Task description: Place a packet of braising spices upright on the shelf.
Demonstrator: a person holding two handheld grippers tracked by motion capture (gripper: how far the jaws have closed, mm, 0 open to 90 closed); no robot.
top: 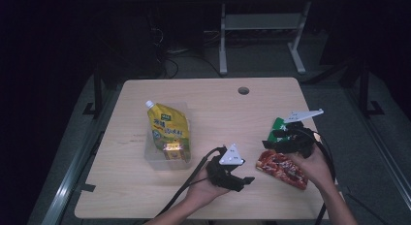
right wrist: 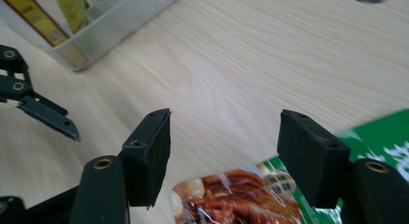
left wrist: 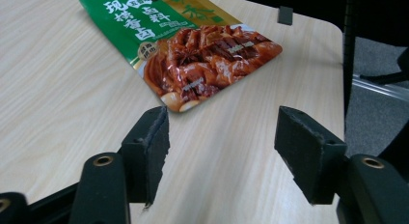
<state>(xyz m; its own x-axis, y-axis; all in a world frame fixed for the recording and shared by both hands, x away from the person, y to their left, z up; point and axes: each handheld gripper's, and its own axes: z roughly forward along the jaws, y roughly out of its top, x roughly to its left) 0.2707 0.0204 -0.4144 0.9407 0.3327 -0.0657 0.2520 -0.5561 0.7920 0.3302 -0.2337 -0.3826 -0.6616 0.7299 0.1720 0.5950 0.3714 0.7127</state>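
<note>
both hand-held grippers sit at the near edge of the tabletop (top: 203,96). left hand-held gripper (top: 242,182) lies low near centre, jaws spread fairly wide with nothing between them, aimed right at the near corner of the sauce packet (left wrist: 193,55), probably lined up to pin or pinch that corner. right hand-held gripper (top: 271,137) hovers over the far, green end of the same packet (top: 282,163); in the right gripper view its jaws also stand apart and bare, packet corner (right wrist: 241,197) just below them, not clamped. packet lies flat on the right side of the tabletop, red food print toward the near edge, green label toward the far side, so both ends are free to take. clear plastic bin (top: 151,154) sits left of centre with the yellow spouted pouch (top: 168,130) lying in it, spout toward the far side; looks like the collecting spot, so my read is the packet goes there next. bin is well apart from the packet, left hand-held gripper between them. no earlier frame, so i can't tell any motion.
</note>
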